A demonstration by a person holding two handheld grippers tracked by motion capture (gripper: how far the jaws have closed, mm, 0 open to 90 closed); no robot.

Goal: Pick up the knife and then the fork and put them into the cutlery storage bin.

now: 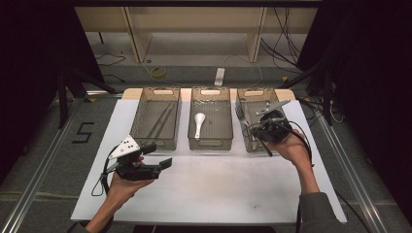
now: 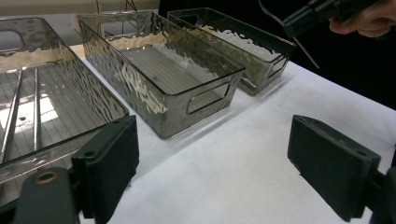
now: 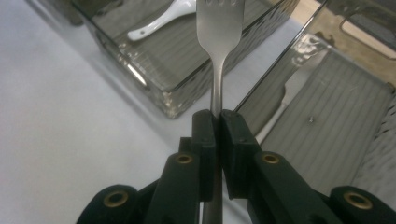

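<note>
A steel fork (image 3: 218,42) stands tines-up between the jaws of my right gripper (image 3: 218,123), which is shut on its handle. In the high view this gripper (image 1: 258,130) hangs over the near left corner of the right bin (image 1: 245,104). That bin holds another pale utensil (image 3: 280,107). My left gripper (image 1: 161,156) rests low over the white mat in front of the left bin, open with nothing between its fingers (image 2: 112,163). The left bin (image 1: 138,116) holds a pair of chopsticks (image 1: 163,119), and the middle bin (image 1: 192,126) holds a white spoon (image 1: 199,124).
Three smoky clear plastic bins stand side by side along the far edge of the white mat (image 1: 209,189). Bare mat lies in front of them between the two hands. Metal rails run along both sides of the table, and cables lie on the floor beyond it.
</note>
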